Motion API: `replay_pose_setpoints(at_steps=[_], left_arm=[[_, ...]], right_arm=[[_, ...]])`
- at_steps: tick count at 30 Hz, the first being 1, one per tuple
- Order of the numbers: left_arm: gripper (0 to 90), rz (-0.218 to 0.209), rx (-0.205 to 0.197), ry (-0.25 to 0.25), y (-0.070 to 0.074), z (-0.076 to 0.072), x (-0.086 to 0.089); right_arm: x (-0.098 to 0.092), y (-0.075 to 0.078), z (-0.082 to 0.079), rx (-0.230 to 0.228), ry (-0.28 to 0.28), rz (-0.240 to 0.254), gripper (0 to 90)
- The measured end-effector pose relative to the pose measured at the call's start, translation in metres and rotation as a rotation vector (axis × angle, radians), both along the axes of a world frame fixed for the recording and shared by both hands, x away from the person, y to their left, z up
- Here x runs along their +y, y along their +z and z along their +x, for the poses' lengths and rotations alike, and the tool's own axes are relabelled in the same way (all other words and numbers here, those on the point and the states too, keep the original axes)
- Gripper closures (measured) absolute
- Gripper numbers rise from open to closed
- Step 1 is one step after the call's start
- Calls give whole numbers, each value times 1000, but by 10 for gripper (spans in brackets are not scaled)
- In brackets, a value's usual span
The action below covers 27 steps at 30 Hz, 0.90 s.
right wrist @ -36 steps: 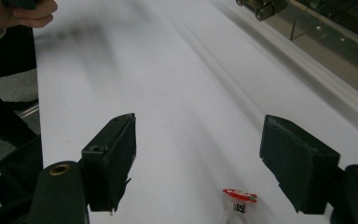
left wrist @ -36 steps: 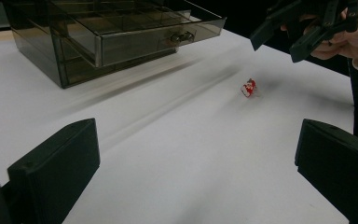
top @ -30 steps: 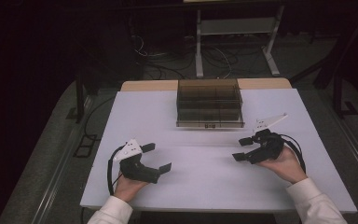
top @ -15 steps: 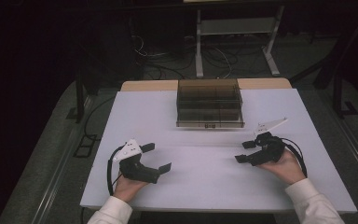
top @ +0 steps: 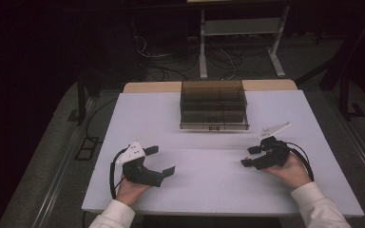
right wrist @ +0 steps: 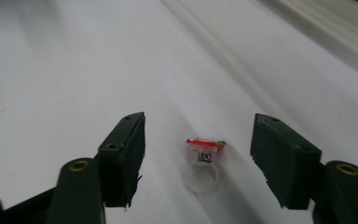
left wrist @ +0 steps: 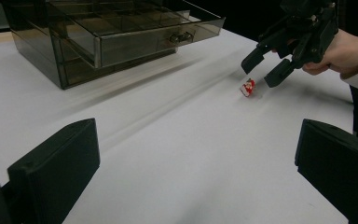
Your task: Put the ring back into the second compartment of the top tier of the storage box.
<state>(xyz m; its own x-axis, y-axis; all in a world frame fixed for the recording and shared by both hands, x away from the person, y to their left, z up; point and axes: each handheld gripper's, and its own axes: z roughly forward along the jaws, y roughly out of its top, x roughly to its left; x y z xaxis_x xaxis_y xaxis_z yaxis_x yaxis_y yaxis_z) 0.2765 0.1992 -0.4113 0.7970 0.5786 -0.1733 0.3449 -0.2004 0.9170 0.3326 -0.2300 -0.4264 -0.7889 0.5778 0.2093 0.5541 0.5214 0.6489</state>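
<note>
Work in hand: right gripper (right wrist: 198, 158) set to pick a small toy ring (right wrist: 204, 163) off the white table (top: 209, 190).
Ring, place: lies on the bare tabletop between the right gripper's jaws, touching neither; clear plastic band toward the camera, red top away. From the left gripper view it sits just below the right gripper (left wrist: 272, 65).
Right gripper, state: jaws have just been closing, ring between them, pads not yet on it; nothing gripped.
Left gripper (top: 159, 161): jaws spread wide, empty, resting near the table's front edge, well apart from the ring.
Drawer box (top: 213, 105): smoky plastic, top drawer pulled out, at the far middle of the table.
Handling, my guess: very light, hard, slick plastic; likely to skid or flip if pinched off-centre.
Where to hold: across the flat red top or squarely on the band's sides, jaws low to the table.
</note>
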Motion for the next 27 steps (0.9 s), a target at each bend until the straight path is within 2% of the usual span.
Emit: replay_pose_setpoints(at_steps=[16, 27], left_arm=[[0, 2, 0, -3, 0, 0, 0], [0, 3, 0, -3, 0, 0, 0]], right_arm=[[7, -8, -1, 4, 16, -75, 568], [9, -9, -1, -1, 12, -96, 673]])
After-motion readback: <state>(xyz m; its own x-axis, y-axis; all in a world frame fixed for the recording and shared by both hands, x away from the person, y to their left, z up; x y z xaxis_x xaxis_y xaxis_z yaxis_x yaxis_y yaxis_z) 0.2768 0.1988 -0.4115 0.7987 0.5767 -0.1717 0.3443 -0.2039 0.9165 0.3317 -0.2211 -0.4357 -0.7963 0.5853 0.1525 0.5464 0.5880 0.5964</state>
